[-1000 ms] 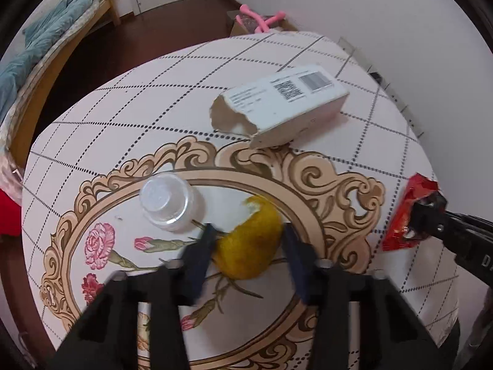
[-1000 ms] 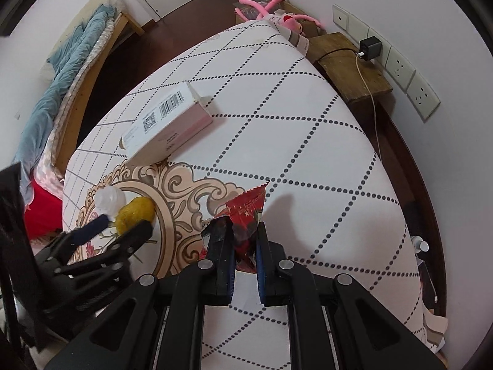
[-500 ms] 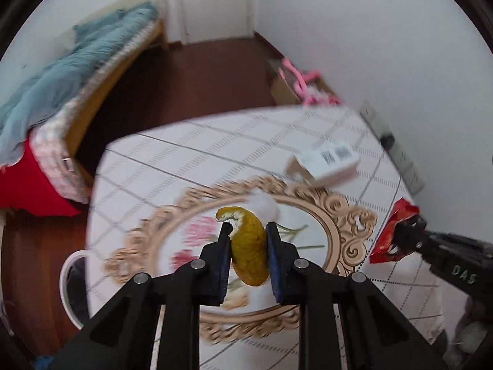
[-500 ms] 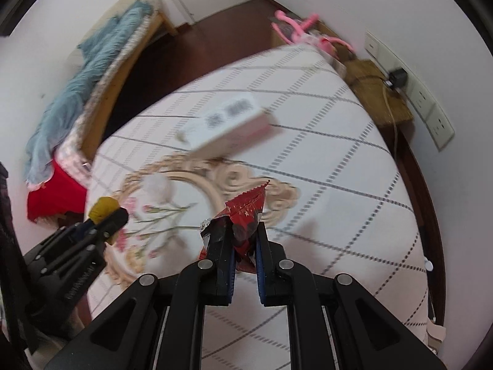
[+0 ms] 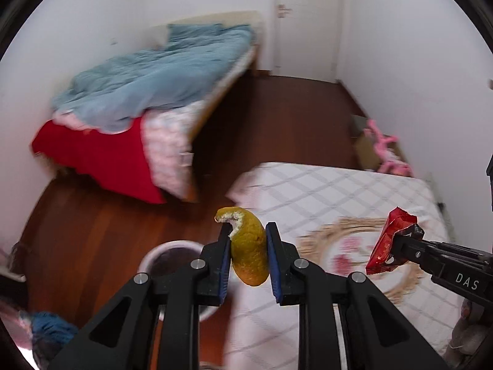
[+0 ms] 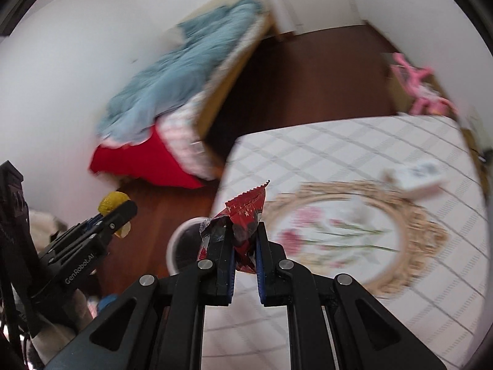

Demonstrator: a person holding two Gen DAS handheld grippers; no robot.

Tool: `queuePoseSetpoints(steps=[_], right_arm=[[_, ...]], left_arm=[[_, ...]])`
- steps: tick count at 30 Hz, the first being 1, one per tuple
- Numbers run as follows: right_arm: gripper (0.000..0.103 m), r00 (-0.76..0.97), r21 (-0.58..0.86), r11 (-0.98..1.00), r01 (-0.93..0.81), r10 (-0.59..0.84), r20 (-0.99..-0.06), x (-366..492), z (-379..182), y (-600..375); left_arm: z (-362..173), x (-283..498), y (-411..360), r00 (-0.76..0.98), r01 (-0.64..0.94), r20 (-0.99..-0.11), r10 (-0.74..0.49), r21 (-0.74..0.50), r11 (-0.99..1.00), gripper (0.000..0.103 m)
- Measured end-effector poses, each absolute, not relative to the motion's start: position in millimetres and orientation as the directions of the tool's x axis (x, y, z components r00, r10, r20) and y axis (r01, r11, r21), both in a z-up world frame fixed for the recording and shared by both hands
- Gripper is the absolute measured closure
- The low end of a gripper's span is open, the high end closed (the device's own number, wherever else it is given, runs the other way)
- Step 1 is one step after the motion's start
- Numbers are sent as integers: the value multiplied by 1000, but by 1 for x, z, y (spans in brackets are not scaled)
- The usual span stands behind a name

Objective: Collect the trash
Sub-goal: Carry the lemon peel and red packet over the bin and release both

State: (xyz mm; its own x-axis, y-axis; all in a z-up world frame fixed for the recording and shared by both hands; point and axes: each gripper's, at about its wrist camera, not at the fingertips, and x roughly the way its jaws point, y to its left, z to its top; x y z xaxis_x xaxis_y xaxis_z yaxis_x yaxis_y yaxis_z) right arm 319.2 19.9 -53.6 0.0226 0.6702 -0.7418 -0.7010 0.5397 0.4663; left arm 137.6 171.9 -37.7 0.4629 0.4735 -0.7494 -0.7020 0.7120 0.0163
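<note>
I am carrying two pieces of trash toward the white waste bin on the wooden floor beside the table. My left gripper is clamped on a yellow citrus peel, its jaws having just been closing on it, and it is hanging just above the bin's rim. My right gripper is pinched tight on a red snack wrapper, poised over the table edge nearest the bin. I judge this the transport step; next I should be centring each gripper over the bin mouth before letting go, peel first. A torn white carton is lying on the table, far from the bin. I am reading "DAS" on the right gripper's body and "GenRobot.AI" on the left's.
</note>
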Motion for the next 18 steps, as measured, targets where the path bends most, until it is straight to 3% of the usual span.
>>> queuePoseSetpoints(steps=[6,11,18], right_arm=[[92,-127,491,451,-746,627,-769,251,-94,132],[92,-207,476,441,-760,531,-822,211,-157,204],[92,-257,408,474,-780,352,-900,184,-254,292]], left_arm=[[-86,80,249,361,-795,-814,456,-13,606,85],[-148,53,314,325,-831,-882,342,-94,548,84],[-225,37,375,280,-856,-940,194,-153,493,74]])
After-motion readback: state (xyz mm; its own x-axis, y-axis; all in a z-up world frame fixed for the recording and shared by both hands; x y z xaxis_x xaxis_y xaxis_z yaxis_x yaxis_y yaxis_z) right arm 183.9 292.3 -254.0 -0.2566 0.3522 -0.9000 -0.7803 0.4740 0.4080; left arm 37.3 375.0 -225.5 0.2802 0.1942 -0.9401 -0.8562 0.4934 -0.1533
